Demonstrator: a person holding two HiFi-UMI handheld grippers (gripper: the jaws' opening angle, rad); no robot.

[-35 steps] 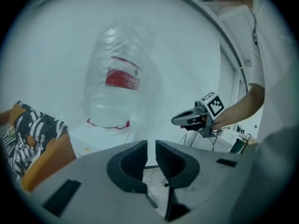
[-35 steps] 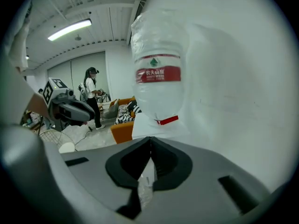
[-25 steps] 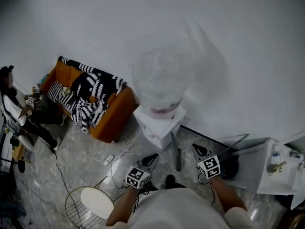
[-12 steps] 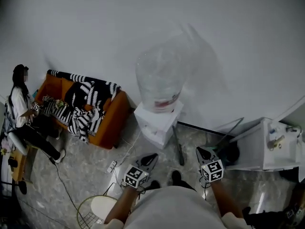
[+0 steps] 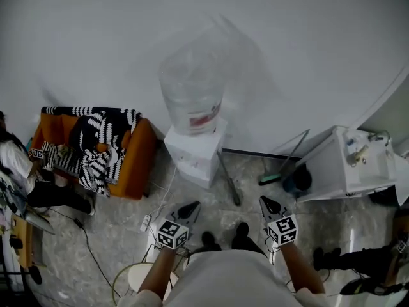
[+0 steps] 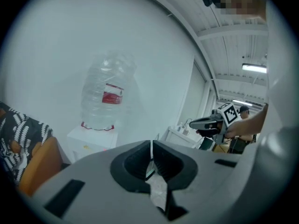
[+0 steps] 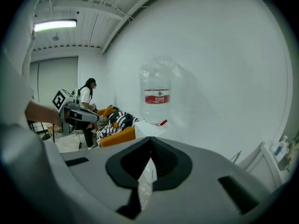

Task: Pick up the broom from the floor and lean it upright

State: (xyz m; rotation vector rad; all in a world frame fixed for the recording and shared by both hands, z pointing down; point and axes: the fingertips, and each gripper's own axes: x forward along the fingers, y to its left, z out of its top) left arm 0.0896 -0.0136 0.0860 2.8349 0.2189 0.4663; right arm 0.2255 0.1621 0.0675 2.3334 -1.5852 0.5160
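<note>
floor (image 5: 118,219) | standing: dispenser (image 5: 192,162), sofa (image 5: 131,165) | lying: power strip (image 5: 146,222), dark stick (image 5: 227,183), perhaps the broom

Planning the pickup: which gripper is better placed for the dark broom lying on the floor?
Right, probably: the right gripper, shut and empty, sits nearer the near end of the dark long-handled broom than the left gripper, also shut.

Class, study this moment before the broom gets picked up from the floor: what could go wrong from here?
1. The dark handle lies on the floor close beside the water dispenser; swinging it upright may knock the big bottle.
2. A power strip and its cable trail near the person's shoes; a step forward might snag them.
3. The left gripper and right gripper are both shut; unopened, they would only shove the handle.
</note>
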